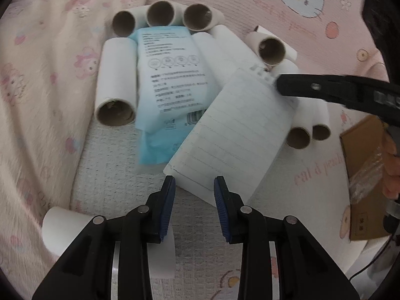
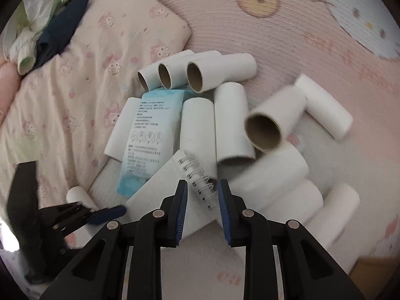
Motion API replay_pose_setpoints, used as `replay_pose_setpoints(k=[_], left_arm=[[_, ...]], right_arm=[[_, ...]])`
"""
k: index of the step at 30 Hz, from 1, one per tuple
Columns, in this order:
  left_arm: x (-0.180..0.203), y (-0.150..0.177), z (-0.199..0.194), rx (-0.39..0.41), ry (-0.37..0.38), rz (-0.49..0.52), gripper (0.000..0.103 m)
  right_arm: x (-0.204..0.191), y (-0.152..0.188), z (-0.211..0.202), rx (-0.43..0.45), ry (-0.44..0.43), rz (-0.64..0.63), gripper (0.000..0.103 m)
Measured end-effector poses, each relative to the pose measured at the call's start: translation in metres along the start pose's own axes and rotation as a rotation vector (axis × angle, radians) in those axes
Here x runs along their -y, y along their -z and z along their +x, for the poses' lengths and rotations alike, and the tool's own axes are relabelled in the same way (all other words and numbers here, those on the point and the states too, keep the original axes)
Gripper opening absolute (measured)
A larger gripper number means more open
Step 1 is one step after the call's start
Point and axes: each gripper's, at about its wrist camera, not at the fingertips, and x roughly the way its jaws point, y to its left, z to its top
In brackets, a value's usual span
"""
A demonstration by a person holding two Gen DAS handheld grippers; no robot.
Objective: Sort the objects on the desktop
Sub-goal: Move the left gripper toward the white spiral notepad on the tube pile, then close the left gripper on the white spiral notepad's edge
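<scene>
Here, the spiral notebook (image 1: 232, 135) lies in the middle of the left wrist view, slanted, on top of a blue and white packet (image 1: 170, 80) and a heap of white paper tubes (image 1: 116, 87). They all rest on a bed with a pink cartoon cat cover (image 1: 287, 12).

The left gripper (image 1: 194, 182) is at the bottom of its frame. Its blue pads sit on both sides of the notebook's near corner, partly open, and I cannot tell if they pinch it yet. The right gripper (image 2: 202, 186) is at the bottom of its own frame, with the wire spiral (image 2: 197, 180) between its jaws, and a gap shows on each side, so it is not squeezing.

The notebook looks light and thin. It will likely bend and flop if held by one corner. The spiral edge looks like the stiffest place to hold. The tubes look light and could roll away.

The packet has small printed lines and round pictures, too blurry to read. Pink letters on the cover (image 1: 320, 170) cannot be read for sure.
</scene>
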Motion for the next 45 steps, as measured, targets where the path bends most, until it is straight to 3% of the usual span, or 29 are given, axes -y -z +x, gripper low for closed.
replay_pose_setpoints(k=[3,5,9,12,14,15,24,28,33,39,45], left_arm=[[-0.005,0.001,0.004,-0.031,0.081,-0.047,0.031],[-0.002,0.002,0.007,-0.032,0.101,-0.058,0.031],[0.001,0.003,0.005,-0.027,0.092,-0.062,0.031],[-0.001,0.001,0.006,-0.022,0.081,-0.13,0.035],[-0.002,0.002,0.003,-0.01,0.081,-0.169,0.054],[-0.002,0.001,0.003,-0.003,0.09,-0.184,0.057],[-0.002,-0.007,0.013,-0.014,0.154,-0.259,0.059],[-0.008,-0.012,0.015,-0.021,0.196,-0.297,0.059],[-0.003,-0.015,0.014,-0.014,0.219,-0.253,0.059],[0.016,-0.025,0.013,-0.01,0.238,-0.112,0.059],[0.029,-0.034,0.0,0.033,0.253,-0.015,0.058]], right_arm=[[0.006,0.013,-0.016,0.004,-0.049,0.056,0.019],[0.006,0.024,-0.02,-0.016,-0.163,0.108,0.019],[-0.009,0.04,-0.022,0.001,0.044,0.058,0.019],[-0.002,0.039,-0.021,0.019,0.048,0.064,0.019],[-0.002,0.038,-0.024,0.048,0.083,0.051,0.019],[-0.001,0.037,-0.025,0.062,0.089,0.033,0.019],[0.009,0.024,-0.008,0.048,0.112,0.009,0.019],[0.023,0.023,-0.002,0.044,0.034,0.09,0.021],[0.03,0.036,-0.009,0.041,0.003,0.13,0.021],[0.032,0.071,-0.024,0.034,0.035,0.176,0.022],[0.046,0.089,-0.033,0.081,0.033,0.266,0.022]])
